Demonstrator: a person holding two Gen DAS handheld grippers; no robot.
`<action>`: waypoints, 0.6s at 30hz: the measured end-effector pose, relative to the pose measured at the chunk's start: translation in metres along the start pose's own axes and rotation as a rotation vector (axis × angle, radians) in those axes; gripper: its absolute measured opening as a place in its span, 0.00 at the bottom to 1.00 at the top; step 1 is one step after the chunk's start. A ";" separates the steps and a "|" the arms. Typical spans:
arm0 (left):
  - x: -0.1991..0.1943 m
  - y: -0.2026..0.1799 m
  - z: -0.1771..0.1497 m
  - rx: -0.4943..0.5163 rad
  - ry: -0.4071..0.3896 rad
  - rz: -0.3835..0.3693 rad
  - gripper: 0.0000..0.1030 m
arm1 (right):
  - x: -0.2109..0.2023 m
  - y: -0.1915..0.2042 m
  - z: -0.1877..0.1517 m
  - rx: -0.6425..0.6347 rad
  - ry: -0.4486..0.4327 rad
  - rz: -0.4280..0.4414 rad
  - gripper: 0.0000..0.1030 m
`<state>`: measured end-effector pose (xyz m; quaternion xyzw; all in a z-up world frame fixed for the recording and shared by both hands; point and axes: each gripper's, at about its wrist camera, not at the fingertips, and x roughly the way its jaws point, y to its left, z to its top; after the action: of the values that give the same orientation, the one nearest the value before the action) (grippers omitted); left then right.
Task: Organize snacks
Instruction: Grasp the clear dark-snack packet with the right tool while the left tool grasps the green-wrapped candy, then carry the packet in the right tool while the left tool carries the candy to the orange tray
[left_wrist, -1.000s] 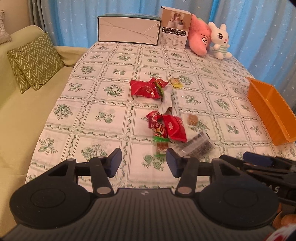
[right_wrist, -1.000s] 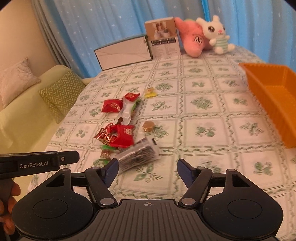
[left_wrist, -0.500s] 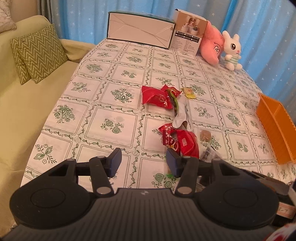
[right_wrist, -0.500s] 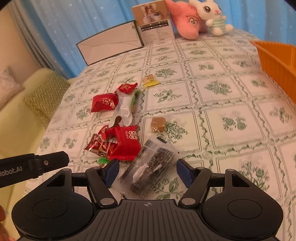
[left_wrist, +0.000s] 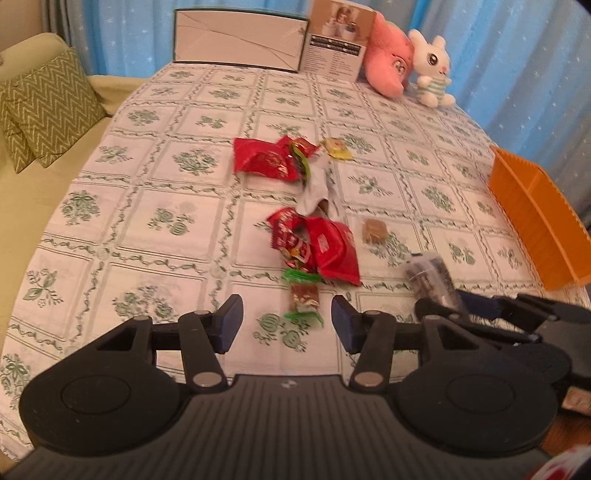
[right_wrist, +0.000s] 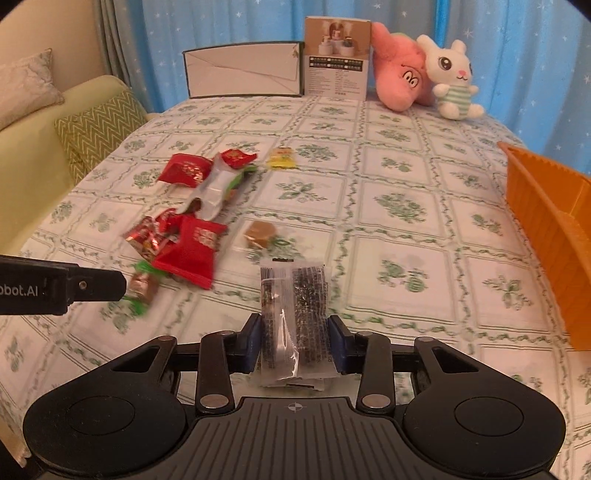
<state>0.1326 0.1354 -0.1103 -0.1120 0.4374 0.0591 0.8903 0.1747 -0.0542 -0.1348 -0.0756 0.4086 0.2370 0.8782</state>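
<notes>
Though the orange bin (right_wrist: 546, 229) at the right shows no snacks in its visible part, the sorting has begun: red packets (left_wrist: 325, 247), a caramel (right_wrist: 258, 233) and a yellow sweet (right_wrist: 282, 157) lie mid-table. The right gripper (right_wrist: 295, 341) has just clamped the dark packet (right_wrist: 293, 317); the left gripper (left_wrist: 286, 323) hangs open over a green-ended candy (left_wrist: 303, 297).

White lettering reading "bot.AI", its start cut off by the frame edge, runs along the black body of the left gripper (right_wrist: 61, 291) in the right wrist view. The tall box (right_wrist: 337, 59) at the far edge of the table carries rows of small black print beneath a product photo, too fine to read. The red snack packet (right_wrist: 192, 254) bears white characters, and the clear dark packet (right_wrist: 293, 317) has printed text, none legible.
</notes>
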 end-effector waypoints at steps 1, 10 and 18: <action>0.003 -0.003 -0.002 0.014 0.001 0.002 0.48 | -0.002 -0.005 -0.002 0.001 -0.001 -0.005 0.37; 0.021 -0.016 -0.006 0.057 -0.051 0.035 0.37 | -0.014 -0.034 -0.012 0.052 -0.011 -0.006 0.37; 0.026 -0.023 -0.011 0.106 -0.052 0.077 0.18 | -0.015 -0.035 -0.013 0.060 -0.018 -0.003 0.37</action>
<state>0.1447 0.1104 -0.1335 -0.0460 0.4209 0.0729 0.9030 0.1740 -0.0945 -0.1343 -0.0480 0.4076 0.2239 0.8840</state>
